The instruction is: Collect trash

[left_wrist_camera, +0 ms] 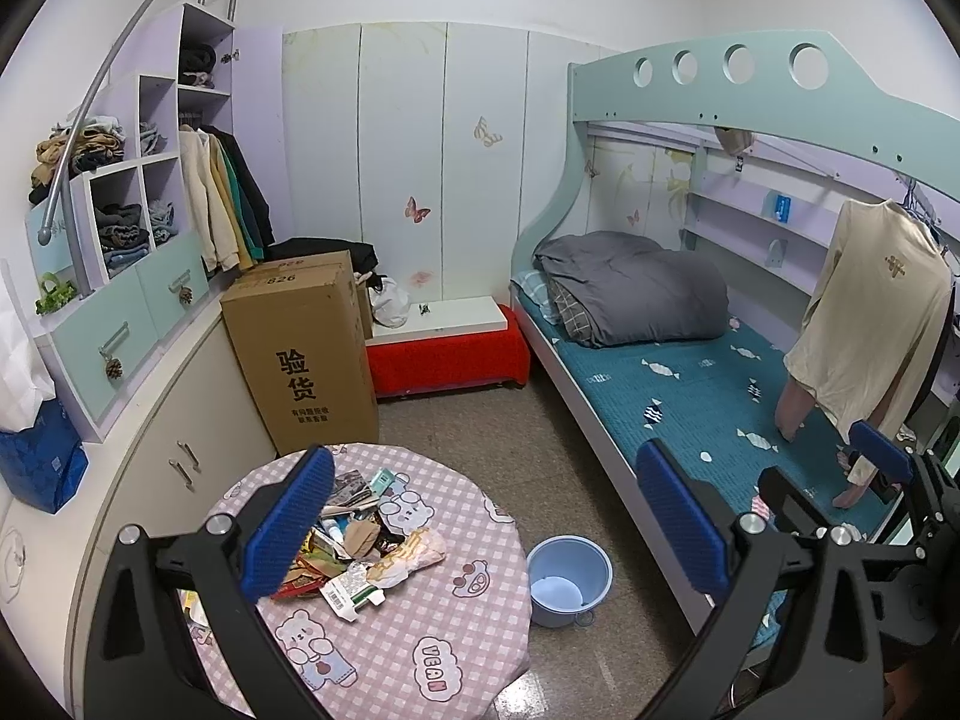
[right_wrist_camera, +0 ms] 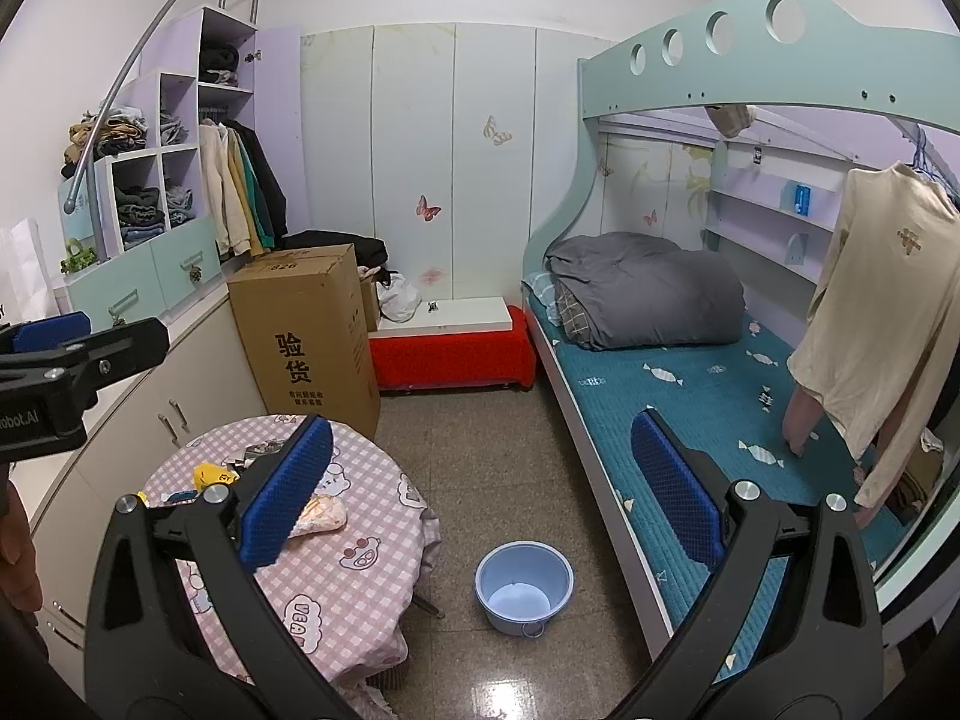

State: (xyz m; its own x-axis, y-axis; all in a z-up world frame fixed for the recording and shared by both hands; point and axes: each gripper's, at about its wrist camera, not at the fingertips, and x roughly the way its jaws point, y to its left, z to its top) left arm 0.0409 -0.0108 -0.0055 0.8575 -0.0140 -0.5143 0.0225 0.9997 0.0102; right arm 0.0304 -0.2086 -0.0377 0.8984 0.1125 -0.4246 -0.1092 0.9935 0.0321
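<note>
Jaws stood wide apart and empty on both the left gripper (left_wrist_camera: 486, 516) and right gripper (right_wrist_camera: 480, 492). Trash pile (left_wrist_camera: 354, 546) lay on the checked table (left_wrist_camera: 420, 630), pale-blue bucket (right_wrist_camera: 523, 587) at four o'clock beside it.

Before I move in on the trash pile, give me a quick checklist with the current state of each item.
1. Left claw open wide, nothing between its fingers: ok.
2. Right claw open wide and unloaded: ok.
3. Trash pile in view on the round table, wrappers and packets loosely heaped: ok.
4. Blue bucket upright on the floor beside the table, mouth unobstructed: ok.
5. Bucket holds no trash so far; collection not started: not ok.
6. Which pieces are stacked or tangled in the pile: cannot tell.
</note>
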